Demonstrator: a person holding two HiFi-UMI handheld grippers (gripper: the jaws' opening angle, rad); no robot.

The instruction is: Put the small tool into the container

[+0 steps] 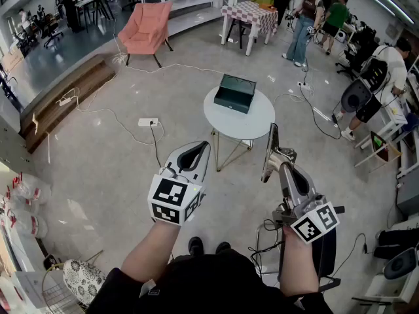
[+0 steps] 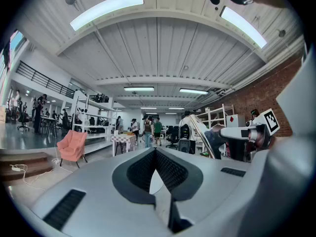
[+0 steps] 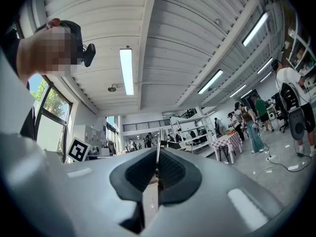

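A slim, shiny metal strip (image 1: 271,142) stands nearly upright, pinched in the closed right tool (image 1: 280,157), at 5 o'clock from the box. The dark green rectangular box (image 1: 234,92) sits open-topped on the round white surface (image 1: 255,126), near its 12 o'clock edge.

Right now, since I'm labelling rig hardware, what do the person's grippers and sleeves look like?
Both the left gripper and right gripper have smooth pale grey shells with a black teardrop recess and textured black pads. Each carries a cube of black-and-white square markers. The dark sleeves end above the forearms.
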